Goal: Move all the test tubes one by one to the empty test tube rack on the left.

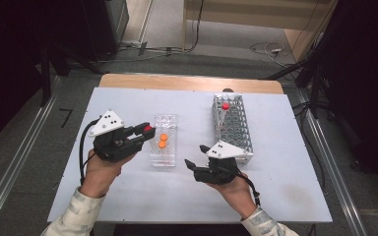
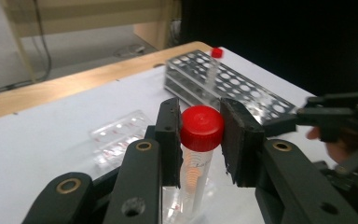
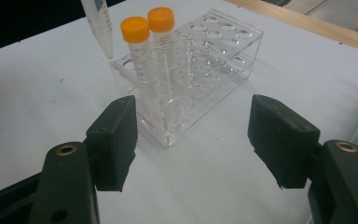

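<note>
The red-capped tube (image 2: 199, 140), clamped in the left tongs (image 2: 199, 135), should be kept upright while the right tongs (image 3: 193, 140), gaping empty, are kept clear.

Even overhead light, dark room edges, soft blurry low-resolution frames.

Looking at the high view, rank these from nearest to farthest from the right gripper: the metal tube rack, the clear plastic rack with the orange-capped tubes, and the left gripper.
1. The metal tube rack, just beyond the right gripper, on its right side.
2. The clear plastic rack, to its left, mid-table, holding two orange-capped tubes.
3. The left gripper, farther left past that rack, holding a red-capped tube.
</note>
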